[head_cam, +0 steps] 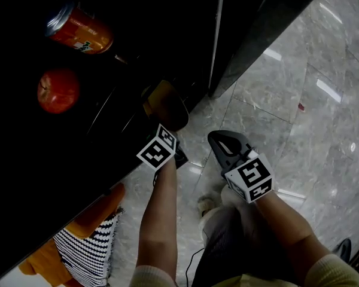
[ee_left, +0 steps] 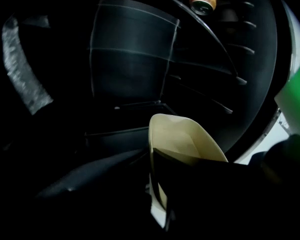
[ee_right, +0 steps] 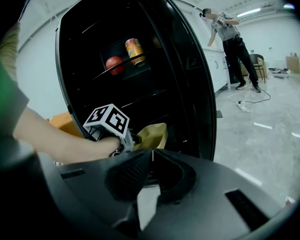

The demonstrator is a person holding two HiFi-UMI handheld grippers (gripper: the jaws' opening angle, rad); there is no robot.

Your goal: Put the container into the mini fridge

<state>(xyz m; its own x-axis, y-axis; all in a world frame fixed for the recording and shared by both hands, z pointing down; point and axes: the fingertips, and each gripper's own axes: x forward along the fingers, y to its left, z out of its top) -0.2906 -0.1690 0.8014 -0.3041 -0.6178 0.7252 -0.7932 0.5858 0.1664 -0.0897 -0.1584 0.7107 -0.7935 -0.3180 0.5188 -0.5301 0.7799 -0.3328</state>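
Placement looks close to its end: the left gripper point(ee_left: 153, 168) reaches into the open mini fridge point(ee_right: 197, 99) with its fingers pinching one wall of the cream container point(ee_left: 182, 139), one finger inside the rim and one outside. That grip leaves the open mouth toward 12 o'clock in the left gripper view and the body free to be set down. The container sits at the mouth of the lower compartment, just inside the front edge. I cannot tell whether its base touches a shelf yet. On the wire shelf point(ee_right: 121, 75) higher up, at about 10 o'clock in the head view, lie a red apple point(head_cam: 58, 89) and an orange soda can point(head_cam: 78, 28) on its side, well apart from the container, so the lower space seems chosen to avoid them. The right gripper point(ee_right: 153, 152) hangs back over the marble floor point(head_cam: 299, 100) at 5 o'clock from the container, fingers pressed together on nothing, probably kept clear of the doorway. Count: one container, one apple, one can, one fridge, two grippers. One person point(ee_right: 232, 31) stands far off at 1 o'clock in the right gripper view.
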